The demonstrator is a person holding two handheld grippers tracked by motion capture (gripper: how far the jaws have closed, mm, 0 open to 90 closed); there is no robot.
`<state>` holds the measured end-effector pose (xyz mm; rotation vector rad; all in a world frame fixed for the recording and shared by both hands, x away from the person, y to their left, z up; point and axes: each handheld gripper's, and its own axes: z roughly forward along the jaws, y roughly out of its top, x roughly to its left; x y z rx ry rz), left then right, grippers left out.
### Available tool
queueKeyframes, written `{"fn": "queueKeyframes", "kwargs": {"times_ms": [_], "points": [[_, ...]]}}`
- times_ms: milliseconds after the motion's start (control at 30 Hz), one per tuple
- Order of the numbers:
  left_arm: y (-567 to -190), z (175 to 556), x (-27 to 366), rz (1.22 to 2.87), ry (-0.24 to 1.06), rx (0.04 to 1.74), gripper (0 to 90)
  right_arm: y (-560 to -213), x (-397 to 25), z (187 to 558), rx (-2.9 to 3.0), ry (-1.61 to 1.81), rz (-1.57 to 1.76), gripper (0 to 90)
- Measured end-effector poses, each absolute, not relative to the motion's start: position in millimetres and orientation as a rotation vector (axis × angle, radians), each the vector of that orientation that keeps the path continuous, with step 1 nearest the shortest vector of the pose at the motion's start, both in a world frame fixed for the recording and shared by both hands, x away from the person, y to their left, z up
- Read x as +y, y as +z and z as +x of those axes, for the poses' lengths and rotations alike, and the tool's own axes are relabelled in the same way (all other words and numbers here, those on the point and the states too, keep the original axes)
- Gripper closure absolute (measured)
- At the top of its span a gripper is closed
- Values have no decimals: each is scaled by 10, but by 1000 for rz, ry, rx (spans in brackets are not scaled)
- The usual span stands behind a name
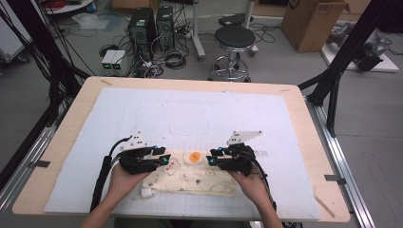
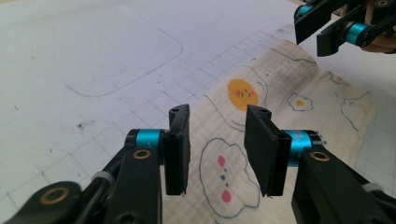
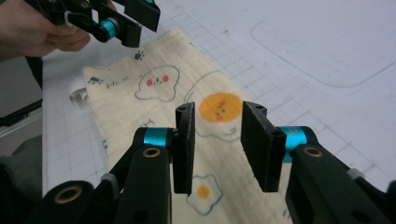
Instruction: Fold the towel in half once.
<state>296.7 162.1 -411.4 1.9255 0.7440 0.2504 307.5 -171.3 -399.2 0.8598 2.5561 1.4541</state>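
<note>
**Both grippers poised over the folded cloth**

The left gripper hangs just above the left part of the cloth, its jaws apart and gripping nothing; in the left gripper view they frame a printed cloud face. The cloth lies folded into a strip on the white mat, near the person's edge of the table, with an orange yolk print between the two grippers. The right gripper hovers over the right part, jaws likewise apart and empty.

The risk, as I judge it, lies in uneven grips. If a jaw catches only the top layer, the fold will open when lifted. If one side closes sooner or pulls harder, the strip may skew or drag across the mat.
</note>
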Motion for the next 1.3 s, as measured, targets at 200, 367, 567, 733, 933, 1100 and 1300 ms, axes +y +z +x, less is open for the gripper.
{"fn": "queueKeyframes", "kwargs": {"times_ms": [200, 367, 567, 733, 933, 1100, 1300], "points": [[-4108, 3055, 1521, 1930, 240, 734, 689, -4002, -1586, 3205, 2556, 1437, 859, 714], [-4141, 3132, 1474, 1948, 251, 739, 770, -4065, -1525, 3301, 2566, 1421, 876, 762], [-4233, 3206, 1436, 1976, 252, 758, 838, -4135, -1478, 3380, 2578, 1398, 902, 795], [-4274, 3251, 1390, 2003, 250, 766, 862, -4184, -1444, 3426, 2591, 1381, 922, 825], [-4306, 3286, 1309, 2039, 249, 775, 865, -4242, -1377, 3473, 2612, 1333, 923, 829], [-4329, 3311, 1297, 2067, 257, 778, 866, -4276, -1347, 3485, 2636, 1282, 931, 830], [-4365, 3324, 1300, 2105, 264, 798, 866, -4311, -1347, 3503, 2657, 1241, 946, 831]]}}
